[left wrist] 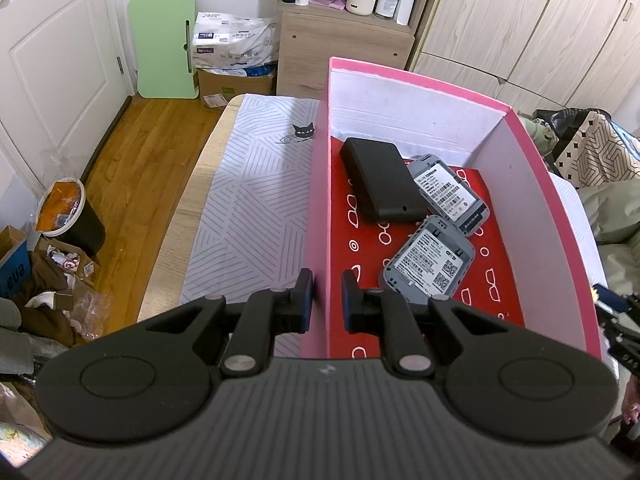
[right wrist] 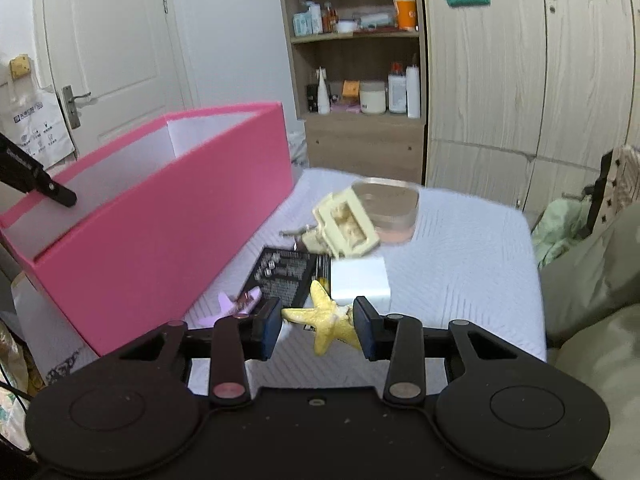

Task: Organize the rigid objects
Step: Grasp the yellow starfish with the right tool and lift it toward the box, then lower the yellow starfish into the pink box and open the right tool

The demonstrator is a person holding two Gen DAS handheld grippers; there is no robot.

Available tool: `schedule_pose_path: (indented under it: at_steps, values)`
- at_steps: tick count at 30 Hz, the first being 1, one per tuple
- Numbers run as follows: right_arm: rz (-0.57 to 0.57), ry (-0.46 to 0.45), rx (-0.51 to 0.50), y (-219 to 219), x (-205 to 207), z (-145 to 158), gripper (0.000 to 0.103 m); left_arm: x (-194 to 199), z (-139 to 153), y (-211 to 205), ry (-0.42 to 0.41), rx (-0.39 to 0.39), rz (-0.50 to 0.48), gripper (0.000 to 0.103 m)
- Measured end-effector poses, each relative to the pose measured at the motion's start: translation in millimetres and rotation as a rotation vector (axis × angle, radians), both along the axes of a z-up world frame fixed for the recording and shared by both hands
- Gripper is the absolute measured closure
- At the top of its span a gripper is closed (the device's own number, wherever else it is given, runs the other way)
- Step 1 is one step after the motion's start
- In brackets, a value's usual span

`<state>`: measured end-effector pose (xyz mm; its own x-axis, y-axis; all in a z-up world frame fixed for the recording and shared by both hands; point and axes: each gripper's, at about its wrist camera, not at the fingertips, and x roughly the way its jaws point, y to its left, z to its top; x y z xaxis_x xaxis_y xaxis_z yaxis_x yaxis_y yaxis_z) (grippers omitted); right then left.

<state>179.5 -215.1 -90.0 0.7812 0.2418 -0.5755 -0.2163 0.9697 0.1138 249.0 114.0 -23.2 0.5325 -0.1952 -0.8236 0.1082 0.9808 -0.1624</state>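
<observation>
Here we find the starfish (right wrist: pixel 330 318) between the fingers of the right gripper (right wrist: pixel 316 328), which grip it by its arms, lifted clear of the table (right wrist: pixel 460 248). The box (right wrist: pixel 160 216) lies to the left of these fingers, long axis running away from us, so the right hand is the one placed to carry across. The left gripper (left wrist: pixel 326 300) clamps the box wall. The starfish is yellow, rough, five-armed.

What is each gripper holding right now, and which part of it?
The left gripper clamps the near wall of the pink box. The right gripper holds the yellow starfish by its opposite arm tips.
</observation>
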Motion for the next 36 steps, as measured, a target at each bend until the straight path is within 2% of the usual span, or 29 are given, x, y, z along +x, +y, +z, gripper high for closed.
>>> schedule_pose_path:
  at_steps: [6, 10, 12, 17, 21, 24, 28, 31, 36]
  values:
    - [0.086, -0.110, -0.035, 15.4, 0.0, 42.6, 0.059, 0.0, -0.3, 0.4, -0.003, -0.004, -0.003, 0.090]
    - [0.227, -0.171, -0.017, 38.3, 13.1, 74.7, 0.059, -0.2, 0.0, 0.7, -0.004, -0.003, -0.009, 0.090]
    - [0.308, -0.167, 0.024, 54.2, 28.3, 87.5, 0.059, -0.2, -0.2, -0.1, -0.009, 0.001, -0.012, 0.090]
    - [0.427, -0.009, 0.146, 97.7, 87.0, 93.6, 0.059, 0.9, -1.1, 2.5, -0.005, -0.022, 0.002, 0.090]
    - [0.466, 0.197, 0.205, 133.0, 140.0, 83.2, 0.059, 1.4, -1.2, 2.9, -0.002, -0.023, 0.002, 0.090]
    - [0.463, 0.366, 0.272, 157.1, 173.8, 67.1, 0.059, 1.6, -1.2, 2.5, -0.003, -0.027, 0.003, 0.090]
    - [0.392, 0.553, 0.358, 179.8, 203.8, 36.0, 0.059, 0.9, -1.8, 4.8, -0.006, -0.040, 0.008, 0.090]
    - [0.381, 0.606, 0.339, 188.3, 206.2, 21.0, 0.059, 1.1, -2.1, 5.8, -0.008, -0.040, 0.003, 0.090]
    - [0.375, 0.629, 0.276, 200.1, 200.1, 10.6, 0.059, -0.3, -2.6, 5.6, -0.011, -0.032, -0.009, 0.090]
